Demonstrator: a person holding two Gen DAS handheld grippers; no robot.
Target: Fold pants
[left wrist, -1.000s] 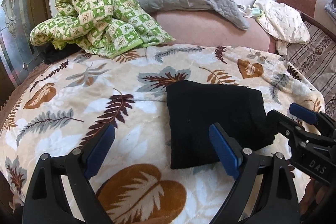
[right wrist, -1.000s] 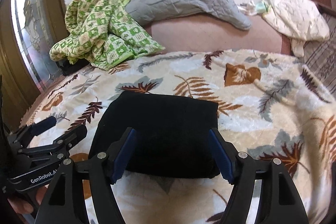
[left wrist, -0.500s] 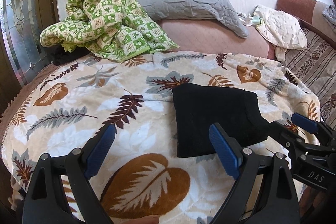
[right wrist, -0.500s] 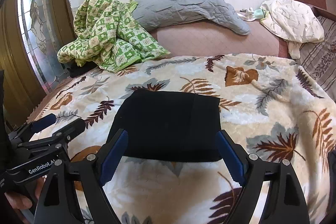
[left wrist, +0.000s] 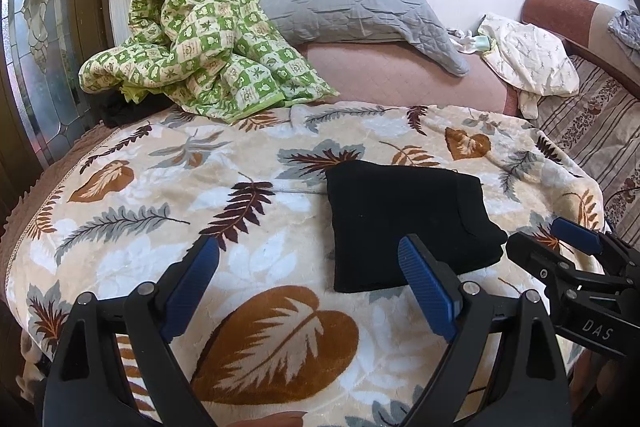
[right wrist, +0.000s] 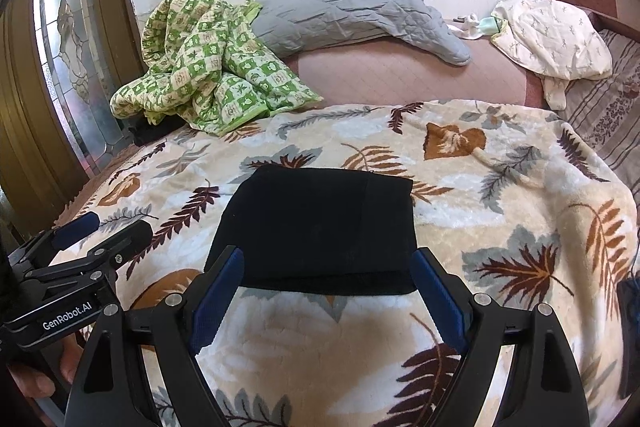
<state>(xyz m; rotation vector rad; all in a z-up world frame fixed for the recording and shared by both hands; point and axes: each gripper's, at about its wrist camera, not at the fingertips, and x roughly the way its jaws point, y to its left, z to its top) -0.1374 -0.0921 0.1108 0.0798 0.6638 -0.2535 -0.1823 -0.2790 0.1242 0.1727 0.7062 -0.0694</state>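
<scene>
Both sets of jaws stand spread wide with nothing between the pads. The left gripper (left wrist: 308, 283) hangs over the leaf-print blanket (left wrist: 168, 211), its blue pads (left wrist: 190, 285) clear of the cloth; its right pad overlaps the near left corner of the pants (left wrist: 404, 223) in the view, but whether it touches them I cannot tell. The right gripper (right wrist: 326, 291) has just been opening its jaws further, and no cloth is caught in them. Its two pads (right wrist: 218, 291) stand at either side of the near edge of the pants (right wrist: 320, 227), apart from the fabric.

The pants are black and lie folded into a compact, roughly square bundle, flat on the blanket. They sit toward the near side of the bed, in front of the right gripper and to the right of the left one. The edges look even, with a seam or layer line running down the right part of the bundle.

In the left wrist view the right gripper (left wrist: 560, 239) shows at the right edge, just beside the pants' right corner. In the right wrist view the left gripper (right wrist: 100, 231) shows at the lower left, with fingers of a hand (right wrist: 32, 383) beneath it.

Farther back lie a green checked quilt (left wrist: 196, 39), a grey pillow (left wrist: 348, 7) and a cream cloth (left wrist: 528, 55).
</scene>
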